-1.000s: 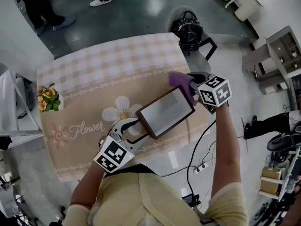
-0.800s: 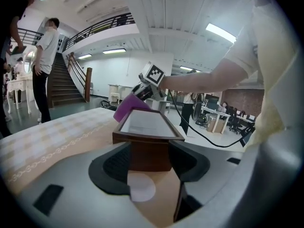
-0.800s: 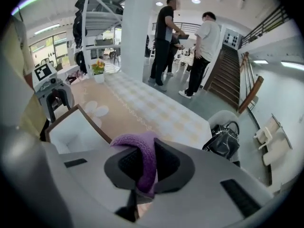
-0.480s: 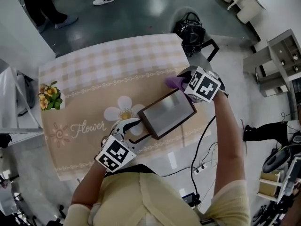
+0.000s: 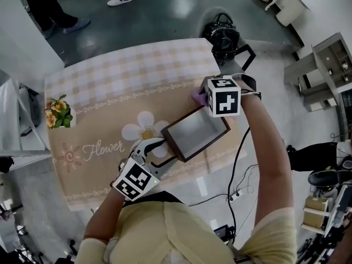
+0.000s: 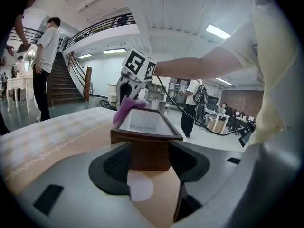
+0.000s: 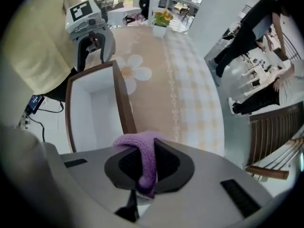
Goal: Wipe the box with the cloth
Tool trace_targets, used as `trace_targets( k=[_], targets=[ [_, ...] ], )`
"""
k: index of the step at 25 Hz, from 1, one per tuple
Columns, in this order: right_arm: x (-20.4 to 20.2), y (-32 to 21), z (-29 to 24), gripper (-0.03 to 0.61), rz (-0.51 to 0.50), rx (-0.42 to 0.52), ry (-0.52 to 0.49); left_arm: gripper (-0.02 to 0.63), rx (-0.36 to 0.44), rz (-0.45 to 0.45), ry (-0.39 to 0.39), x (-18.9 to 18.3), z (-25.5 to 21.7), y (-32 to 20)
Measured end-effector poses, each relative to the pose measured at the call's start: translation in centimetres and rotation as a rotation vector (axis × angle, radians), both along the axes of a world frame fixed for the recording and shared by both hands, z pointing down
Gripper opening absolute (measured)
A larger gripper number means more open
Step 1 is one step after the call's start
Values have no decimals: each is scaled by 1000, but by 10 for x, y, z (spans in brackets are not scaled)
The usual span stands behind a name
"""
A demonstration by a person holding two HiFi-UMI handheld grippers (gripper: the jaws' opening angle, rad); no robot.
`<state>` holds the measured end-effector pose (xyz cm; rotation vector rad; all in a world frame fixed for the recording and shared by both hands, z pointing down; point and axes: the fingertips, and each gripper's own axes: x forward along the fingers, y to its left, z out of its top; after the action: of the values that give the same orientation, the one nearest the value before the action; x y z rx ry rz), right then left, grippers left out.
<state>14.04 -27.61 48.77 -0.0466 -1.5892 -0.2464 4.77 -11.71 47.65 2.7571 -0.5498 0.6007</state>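
Left gripper (image 6: 149, 164): jaws part-way apart and clamped on the near end of the box (image 5: 193, 132), dark pads touching the brown wall on both sides. The box sits on the table (image 5: 104, 89), near its front edge, at an angle to it.

Right gripper (image 7: 144, 169): jaws pinched on the cloth (image 7: 142, 148), which bulges out over the jaw tips in a soft fold. The cloth lies at the box's far corner, against the rim.

Box: rectangular, open-topped, dark brown wood-look walls, smooth white inside. Cloth: purple, fuzzy, terry-like. Tablecloth: beige, checked far band, white daisy and "Flower" lettering. Small pot of yellow flowers (image 5: 58, 114) at the left edge.

Against a second ago: right gripper has moved from the box's right corner up to the far corner, marker cube now covering most of the cloth. Box and left gripper unchanged
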Motion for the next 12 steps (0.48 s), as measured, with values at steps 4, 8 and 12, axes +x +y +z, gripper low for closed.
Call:
trace_targets(
  k=[4, 8, 12],
  targets=[
    [-13, 10, 4, 44, -90, -42, 62, 255, 7, -4, -3, 0, -1, 0],
    [-31, 21, 4, 44, -67, -140, 25, 255, 9, -20, -5, -7, -2, 0],
    [-43, 26, 5, 44, -59, -203, 9, 255, 8, -41, -11, -14, -1, 1]
  ],
)
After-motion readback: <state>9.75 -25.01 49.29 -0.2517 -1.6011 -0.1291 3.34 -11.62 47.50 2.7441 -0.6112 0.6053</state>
